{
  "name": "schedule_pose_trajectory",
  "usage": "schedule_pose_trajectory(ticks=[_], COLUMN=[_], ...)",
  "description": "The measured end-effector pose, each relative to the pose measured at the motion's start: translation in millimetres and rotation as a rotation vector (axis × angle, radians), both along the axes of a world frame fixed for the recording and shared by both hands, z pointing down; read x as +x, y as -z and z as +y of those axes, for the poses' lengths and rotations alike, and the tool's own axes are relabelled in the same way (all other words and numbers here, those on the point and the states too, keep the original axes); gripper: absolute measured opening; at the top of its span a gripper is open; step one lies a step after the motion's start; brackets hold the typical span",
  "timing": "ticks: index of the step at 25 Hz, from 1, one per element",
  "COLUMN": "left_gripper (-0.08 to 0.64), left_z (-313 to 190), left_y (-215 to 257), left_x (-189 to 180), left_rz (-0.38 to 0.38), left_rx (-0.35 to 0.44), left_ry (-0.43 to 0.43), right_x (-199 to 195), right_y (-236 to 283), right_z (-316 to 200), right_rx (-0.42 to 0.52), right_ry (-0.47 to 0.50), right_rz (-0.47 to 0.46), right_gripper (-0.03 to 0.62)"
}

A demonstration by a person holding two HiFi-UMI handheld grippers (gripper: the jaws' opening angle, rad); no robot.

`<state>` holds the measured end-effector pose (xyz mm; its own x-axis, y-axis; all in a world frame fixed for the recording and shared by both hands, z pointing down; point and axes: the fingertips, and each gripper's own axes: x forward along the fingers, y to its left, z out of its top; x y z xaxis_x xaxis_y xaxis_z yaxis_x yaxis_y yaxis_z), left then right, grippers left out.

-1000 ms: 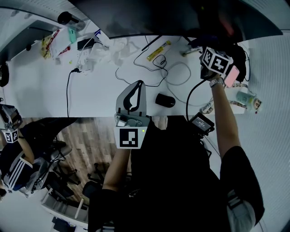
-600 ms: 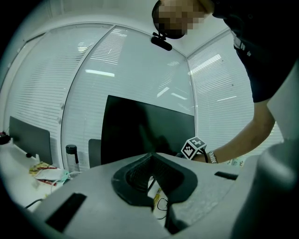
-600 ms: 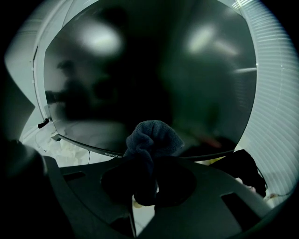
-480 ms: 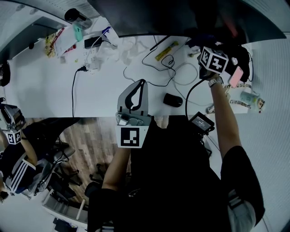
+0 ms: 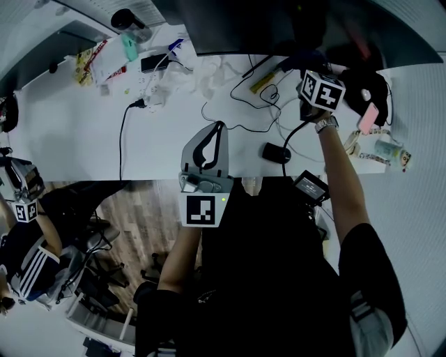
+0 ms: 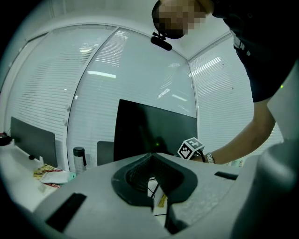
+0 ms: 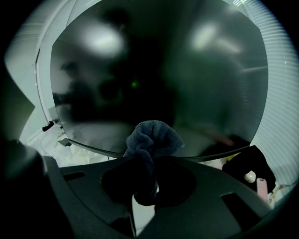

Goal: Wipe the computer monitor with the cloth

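Note:
The dark monitor (image 5: 293,24) stands at the back of the white desk (image 5: 83,132) and fills the right gripper view as a black screen (image 7: 163,70). My right gripper (image 7: 149,161) is shut on a bunched dark blue-grey cloth (image 7: 152,140), which is close to the screen's lower edge. In the head view, the right gripper (image 5: 319,84) is raised just below the monitor. My left gripper (image 5: 207,150) hovers over the desk's front edge, shut and holding nothing. From the left gripper (image 6: 152,156) I see the monitor (image 6: 154,130) ahead.
A black mouse (image 5: 277,153) and looped cables (image 5: 251,104) lie under the monitor. A power strip (image 5: 150,87), a bottle (image 5: 129,21) and snack packets (image 5: 94,59) sit back left. A pink phone (image 5: 368,117) and black bag (image 5: 369,87) lie right.
The right gripper with the cloth has shifted left along the monitor's lower part. The head view has panned, so the desk items appear further right. The left gripper has stayed put.

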<state>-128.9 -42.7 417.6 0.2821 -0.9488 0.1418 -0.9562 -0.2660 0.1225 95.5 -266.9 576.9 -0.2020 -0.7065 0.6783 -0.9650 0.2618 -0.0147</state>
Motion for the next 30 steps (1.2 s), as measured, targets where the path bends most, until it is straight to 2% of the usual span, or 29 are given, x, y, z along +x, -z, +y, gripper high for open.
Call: schedule_pose_trajectory(ticks=[7, 13, 24, 30], left_gripper=[0.008, 0.007, 0.008, 0.008], left_z=[9, 13, 28, 35], left_y=[2, 10, 7, 8], left_x=[-28, -47, -75, -89], left_rz=[-0.008, -0.008, 0.015, 0.000], left_rx=[0.000, 0.037, 0.018, 0.020], left_ry=[0.020, 0.052, 0.117, 0.144], right_x=[-49, -86, -159, -201], right_y=[2, -2, -6, -8], right_z=[11, 17, 30, 36], right_rx=[-0.017, -0.020, -0.043, -0.045], right_ry=[0.041, 0.095, 0.194, 0.267], right_rz=[-0.022, -0.015, -0.027, -0.043], right_gripper=[0.058, 0.058, 0.058, 0.058])
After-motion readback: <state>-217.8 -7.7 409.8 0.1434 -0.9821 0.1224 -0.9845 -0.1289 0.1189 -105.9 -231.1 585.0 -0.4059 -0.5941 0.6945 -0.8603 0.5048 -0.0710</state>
